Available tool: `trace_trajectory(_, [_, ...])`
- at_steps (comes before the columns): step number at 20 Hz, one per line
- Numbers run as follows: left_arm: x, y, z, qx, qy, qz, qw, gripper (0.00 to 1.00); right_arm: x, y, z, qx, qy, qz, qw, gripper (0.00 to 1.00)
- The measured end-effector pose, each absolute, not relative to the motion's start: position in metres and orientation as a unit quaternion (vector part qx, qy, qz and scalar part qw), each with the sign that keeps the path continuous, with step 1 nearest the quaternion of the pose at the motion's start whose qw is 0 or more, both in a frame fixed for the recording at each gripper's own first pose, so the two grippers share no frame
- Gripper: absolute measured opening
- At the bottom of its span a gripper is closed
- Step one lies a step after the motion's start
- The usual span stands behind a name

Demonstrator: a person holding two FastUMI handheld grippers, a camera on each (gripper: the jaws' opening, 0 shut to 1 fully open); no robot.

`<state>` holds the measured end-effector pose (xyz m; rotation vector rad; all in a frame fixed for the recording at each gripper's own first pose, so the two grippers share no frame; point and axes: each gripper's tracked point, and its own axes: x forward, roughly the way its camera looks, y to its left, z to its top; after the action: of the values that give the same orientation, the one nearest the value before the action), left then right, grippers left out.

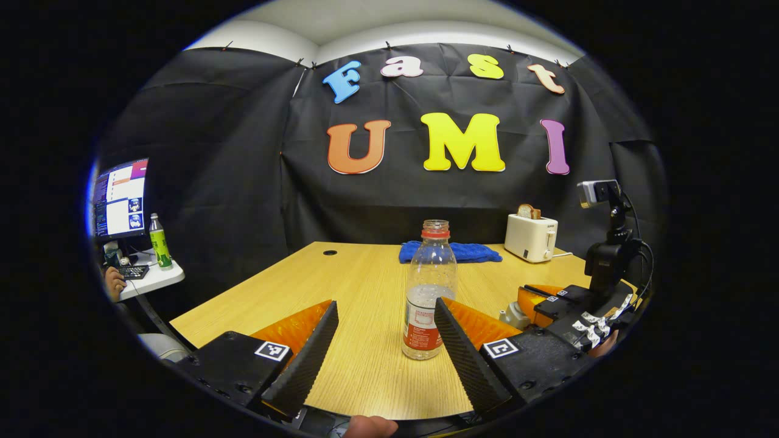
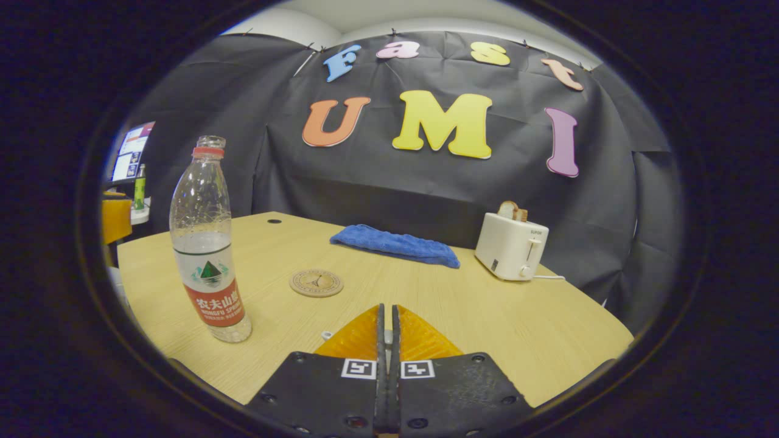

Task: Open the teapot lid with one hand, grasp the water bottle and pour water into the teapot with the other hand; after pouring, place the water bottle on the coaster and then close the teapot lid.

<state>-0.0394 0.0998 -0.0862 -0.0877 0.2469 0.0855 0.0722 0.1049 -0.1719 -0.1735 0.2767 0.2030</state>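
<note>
Step in hand: by my judgement, the grasp of the water bottle (image 1: 429,292) for pouring; it was not yet held.
Water bottle: it stood upright on the wooden table (image 1: 365,274), without cap, with water only in its lower part and a label around the lower body.
Left gripper (image 1: 386,347): its fingers were spread wide and gripped nothing; the bottle stood just ahead, nearer to the right finger (image 1: 465,356) than to the left one, and I could not tell if that finger touched it.
Right gripper (image 2: 387,340): its two fingers were pressed together, and I could not tell if something small was between them; it stood to the right of the bottle, low over the table.
Coaster (image 2: 316,283): in the right gripper view it lay flat on the table, to the right of the bottle and a little behind it, well apart.
Teapot: a small pale knob (image 1: 514,316) showed to the right of the bottle, beside the other gripper; I could not say that it was the lid.
Other things: a blue cloth (image 2: 395,244) and a toaster (image 2: 510,246) stood far behind the bottle, near the wall.
How to do it well: I would bring the bottle to the middle between the fingers, close on the body around the label, not on the thin neck, and press gently, because the soft plastic could bend. With no cap, it should stay upright until it is over the teapot.
</note>
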Motion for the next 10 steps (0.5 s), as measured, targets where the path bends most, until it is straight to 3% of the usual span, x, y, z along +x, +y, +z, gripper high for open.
trace_trajectory(10, [-0.023,0.055,-0.124,-0.069,0.153,-0.026,0.985,0.99,0.064,0.091,-0.131,-0.053,0.114,0.119,0.985,0.00])
